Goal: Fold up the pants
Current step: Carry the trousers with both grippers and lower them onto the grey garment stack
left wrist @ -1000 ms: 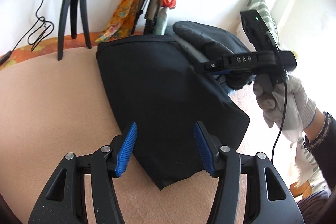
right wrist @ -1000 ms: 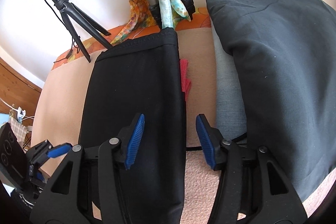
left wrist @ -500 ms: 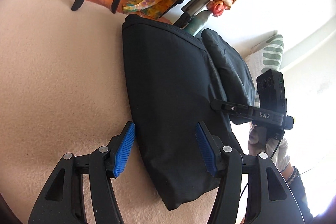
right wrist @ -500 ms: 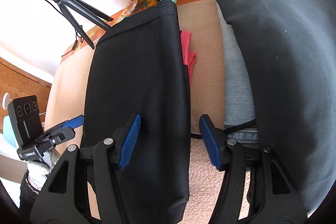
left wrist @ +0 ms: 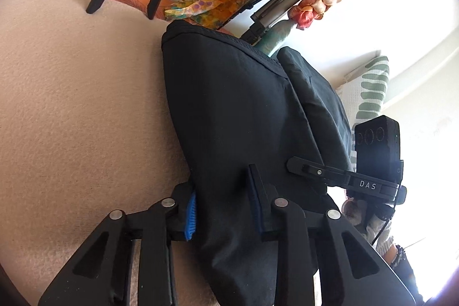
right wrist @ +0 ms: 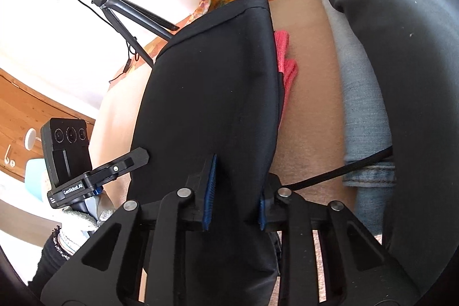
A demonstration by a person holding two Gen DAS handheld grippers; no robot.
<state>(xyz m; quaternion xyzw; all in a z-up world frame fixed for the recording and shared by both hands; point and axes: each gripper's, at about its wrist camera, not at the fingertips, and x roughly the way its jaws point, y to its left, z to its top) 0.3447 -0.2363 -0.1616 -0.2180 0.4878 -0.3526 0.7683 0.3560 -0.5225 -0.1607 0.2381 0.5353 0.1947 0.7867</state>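
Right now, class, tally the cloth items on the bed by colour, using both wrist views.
Black: 2, the folded black pants and a black cloth bundle.
Pale blue denim: 1, folded jeans.
Red: 1, a knitted cloth.
Total: 4.

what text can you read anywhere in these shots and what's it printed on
"DAS": white letters on the black bar of the right gripper, seen from the left wrist camera.
"GenRobot.AI": white letters on the black bar of the left gripper, seen from the right wrist camera.
A few tiny marks beside "GenRobot.AI" are too small to read.
The black pants show no lettering.
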